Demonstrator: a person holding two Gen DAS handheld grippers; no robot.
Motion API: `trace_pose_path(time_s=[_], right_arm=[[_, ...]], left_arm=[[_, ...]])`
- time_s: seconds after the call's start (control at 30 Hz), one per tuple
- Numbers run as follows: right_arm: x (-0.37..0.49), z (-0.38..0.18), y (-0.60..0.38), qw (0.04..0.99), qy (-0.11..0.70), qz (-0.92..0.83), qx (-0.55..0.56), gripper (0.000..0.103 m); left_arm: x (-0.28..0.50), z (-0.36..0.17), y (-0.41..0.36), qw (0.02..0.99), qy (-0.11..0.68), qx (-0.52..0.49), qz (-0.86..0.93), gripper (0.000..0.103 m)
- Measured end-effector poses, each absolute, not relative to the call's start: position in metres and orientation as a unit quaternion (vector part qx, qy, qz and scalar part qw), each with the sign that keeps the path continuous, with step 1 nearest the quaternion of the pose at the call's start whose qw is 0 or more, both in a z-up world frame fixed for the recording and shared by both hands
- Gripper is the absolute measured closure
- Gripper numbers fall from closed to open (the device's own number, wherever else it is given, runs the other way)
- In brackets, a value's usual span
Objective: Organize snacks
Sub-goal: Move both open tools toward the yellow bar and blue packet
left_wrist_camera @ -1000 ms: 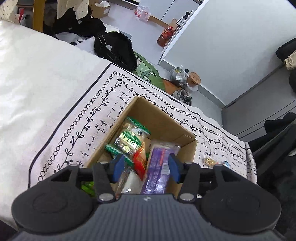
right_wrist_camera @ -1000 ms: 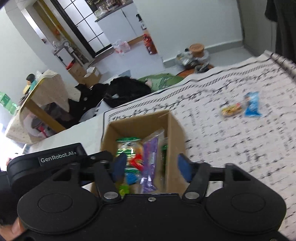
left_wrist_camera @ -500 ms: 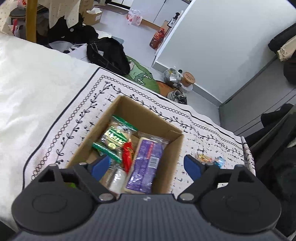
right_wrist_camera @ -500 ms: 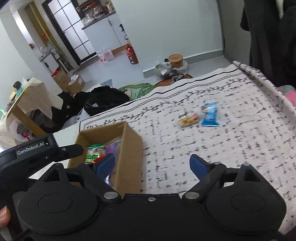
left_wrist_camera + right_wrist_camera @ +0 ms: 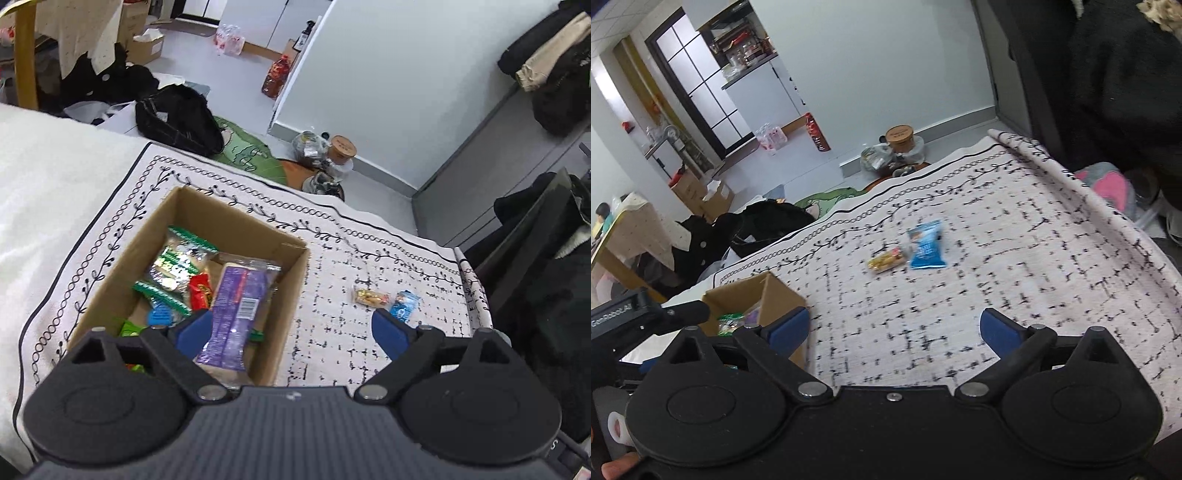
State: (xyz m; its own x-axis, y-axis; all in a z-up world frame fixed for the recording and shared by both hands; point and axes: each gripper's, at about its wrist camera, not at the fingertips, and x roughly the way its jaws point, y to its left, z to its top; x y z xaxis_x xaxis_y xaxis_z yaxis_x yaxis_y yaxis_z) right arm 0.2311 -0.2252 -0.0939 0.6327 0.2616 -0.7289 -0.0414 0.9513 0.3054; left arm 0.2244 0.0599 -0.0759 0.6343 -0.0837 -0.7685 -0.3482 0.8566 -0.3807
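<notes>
Left gripper (image 5: 291,330): black ribbed housing, blue pads, silver pivot screws.
Right gripper (image 5: 894,328): matching black body, blue pads; white "GenRobot.AI" lettering at 9 o'clock.

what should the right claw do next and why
Probably move the right claw forward toward the blue packet and come down over it. Its jaws are wide open and empty, and the blue packet and the yellow snack bar next to it lie loose on the patterned cloth, outside the cardboard box that holds the other snacks.
</notes>
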Motion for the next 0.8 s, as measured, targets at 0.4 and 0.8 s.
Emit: trace_pose_path(time_s=[0.4, 0.8], right_arm=[[0.238, -0.103, -0.258, 0.891, 0.426, 0.086, 0.130, 0.000], [0.270, -0.114, -0.282, 0.885, 0.426, 0.099, 0.159, 0.000]], left_arm=[[0.236, -0.079, 0.020, 0.875, 0.429, -0.221, 0.045, 0.007], [0.267, -0.074, -0.009, 0.886, 0.431, -0.168, 0.030, 0.007]])
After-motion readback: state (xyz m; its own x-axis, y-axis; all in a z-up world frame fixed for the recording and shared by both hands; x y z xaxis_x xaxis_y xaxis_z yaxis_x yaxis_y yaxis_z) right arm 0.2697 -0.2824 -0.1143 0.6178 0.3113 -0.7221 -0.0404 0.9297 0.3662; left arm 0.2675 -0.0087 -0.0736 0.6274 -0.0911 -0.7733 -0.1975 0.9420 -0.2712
